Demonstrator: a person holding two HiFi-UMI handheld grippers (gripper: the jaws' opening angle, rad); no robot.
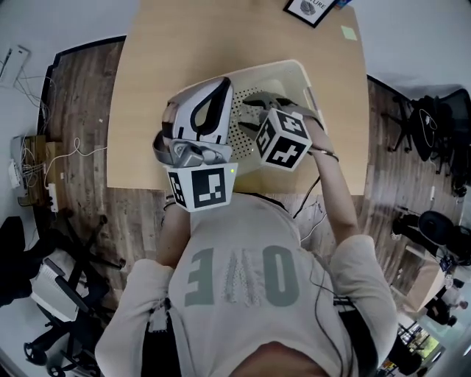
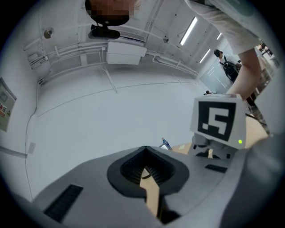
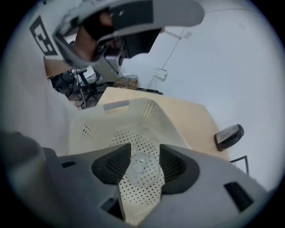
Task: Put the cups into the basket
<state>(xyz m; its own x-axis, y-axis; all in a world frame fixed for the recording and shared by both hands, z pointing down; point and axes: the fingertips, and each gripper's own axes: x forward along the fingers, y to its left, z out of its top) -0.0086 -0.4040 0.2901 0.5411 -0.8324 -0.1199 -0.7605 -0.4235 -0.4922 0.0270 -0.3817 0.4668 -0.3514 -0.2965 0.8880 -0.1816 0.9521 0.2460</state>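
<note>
A cream perforated basket [image 1: 298,74] stands on the wooden table [image 1: 184,44] just in front of the person. In the right gripper view a clear plastic cup [image 3: 140,169] lies on the floor of the basket [image 3: 149,111]. My right gripper [image 3: 143,152] hangs above it, open, its pads apart from the cup. In the head view the right gripper [image 1: 259,101] reaches over the basket's middle. The left gripper [image 1: 210,103] is raised over the basket's left side; in its own view the left gripper [image 2: 145,165] points up at a wall, shut and holding nothing.
A dark oblong device [image 3: 228,136] lies on the table beyond the basket. At the table's far edge are a framed card [image 1: 309,9] and a yellow sticky note [image 1: 349,32]. Office chairs [image 1: 434,129] and cables stand on the wood floor around the table.
</note>
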